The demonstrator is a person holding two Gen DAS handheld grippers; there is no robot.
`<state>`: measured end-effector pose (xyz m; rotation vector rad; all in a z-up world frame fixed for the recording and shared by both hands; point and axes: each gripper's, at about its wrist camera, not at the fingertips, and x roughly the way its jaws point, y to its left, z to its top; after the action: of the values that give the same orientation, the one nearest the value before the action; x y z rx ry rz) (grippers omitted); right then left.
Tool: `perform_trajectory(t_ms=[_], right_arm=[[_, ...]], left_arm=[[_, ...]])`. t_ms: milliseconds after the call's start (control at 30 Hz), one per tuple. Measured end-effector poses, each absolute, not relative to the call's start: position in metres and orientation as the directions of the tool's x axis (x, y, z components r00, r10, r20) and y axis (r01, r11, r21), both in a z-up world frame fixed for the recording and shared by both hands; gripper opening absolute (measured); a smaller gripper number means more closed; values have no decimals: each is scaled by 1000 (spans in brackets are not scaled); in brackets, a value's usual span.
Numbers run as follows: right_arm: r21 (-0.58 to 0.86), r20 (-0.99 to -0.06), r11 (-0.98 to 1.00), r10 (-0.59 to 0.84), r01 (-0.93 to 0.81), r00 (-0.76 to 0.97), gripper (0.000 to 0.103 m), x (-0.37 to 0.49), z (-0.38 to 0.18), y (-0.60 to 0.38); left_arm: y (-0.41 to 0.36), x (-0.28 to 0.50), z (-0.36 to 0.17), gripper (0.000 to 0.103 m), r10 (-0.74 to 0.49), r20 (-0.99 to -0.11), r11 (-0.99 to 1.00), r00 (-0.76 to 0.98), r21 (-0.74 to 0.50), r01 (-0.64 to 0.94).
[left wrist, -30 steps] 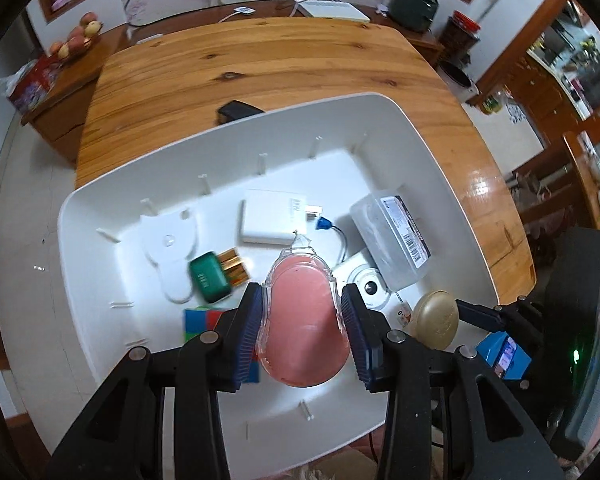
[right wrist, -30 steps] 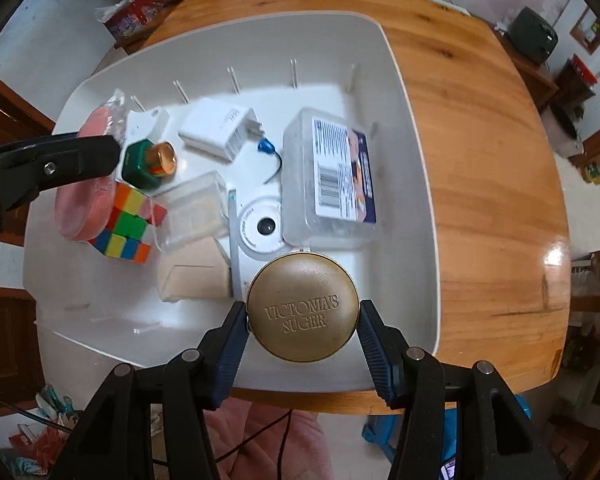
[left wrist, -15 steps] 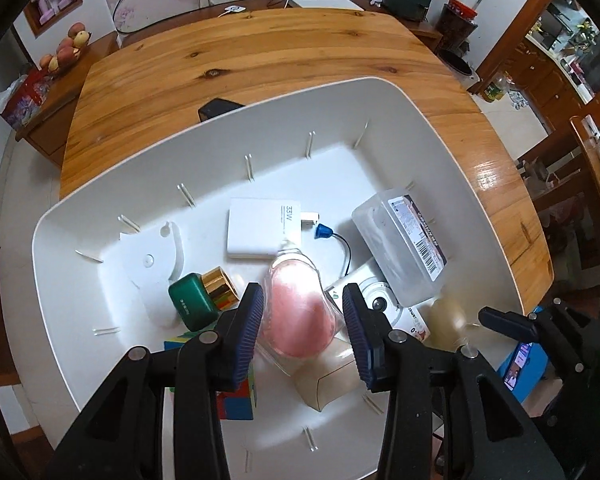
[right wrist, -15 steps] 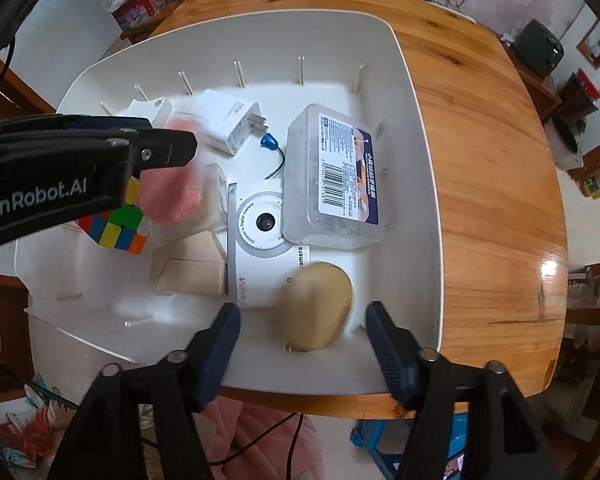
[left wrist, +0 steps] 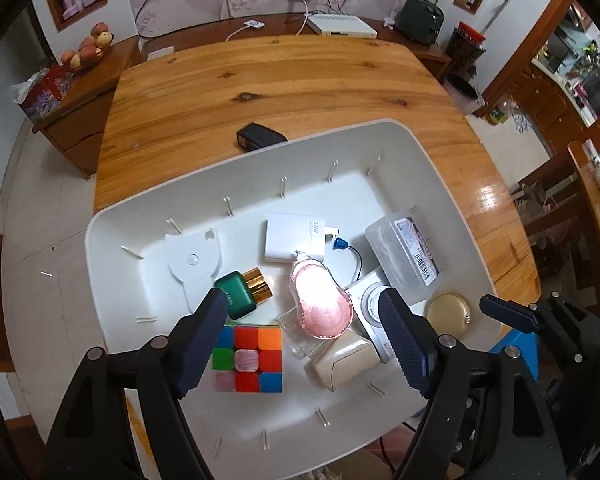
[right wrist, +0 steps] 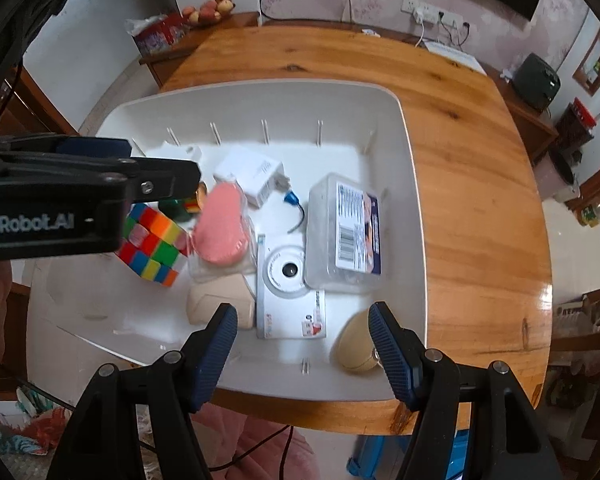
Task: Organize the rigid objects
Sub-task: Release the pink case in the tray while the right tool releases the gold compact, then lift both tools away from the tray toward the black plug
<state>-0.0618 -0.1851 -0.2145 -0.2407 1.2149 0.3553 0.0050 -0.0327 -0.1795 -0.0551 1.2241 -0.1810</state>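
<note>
The left hand-held gripper hides part of the green bottle; the pink case is blurred.

A wooden table with a glossy, knotted top carries the load. A big white bin sits right on it, toward the near edge, its near-left corner reaching out past the table's edge. Just behind the bin's far rim a small black object lies flat on the wood, partly hidden by that rim. The far half of the tabletop is bare planks.
</note>
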Motion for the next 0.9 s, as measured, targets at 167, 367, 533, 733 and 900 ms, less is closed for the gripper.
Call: perform_trajectory(t_ms=[167, 367, 533, 733, 900], right_arm=[[37, -930, 920, 174, -389, 324, 69, -60, -202, -184], [76, -913, 922, 217, -380, 344, 69, -55, -185, -187], [105, -893, 921, 254, -376, 372, 69, -53, -168, -193], [126, -864, 924, 282, -362, 417, 69, -47, -142, -201], [167, -839, 929, 310, -331, 448, 69, -32, -121, -209]], left_arm=[[-28, -2, -156, 80, -174, -909, 984, 379, -144, 107], [-27, -6, -130, 81, -187, -884, 982, 429, -152, 114], [-28, -6, -114, 81, -197, -865, 980, 461, -159, 121], [-27, 2, -93, 81, -203, -842, 979, 500, -157, 132], [-24, 12, -74, 81, -199, -819, 979, 538, -146, 141]])
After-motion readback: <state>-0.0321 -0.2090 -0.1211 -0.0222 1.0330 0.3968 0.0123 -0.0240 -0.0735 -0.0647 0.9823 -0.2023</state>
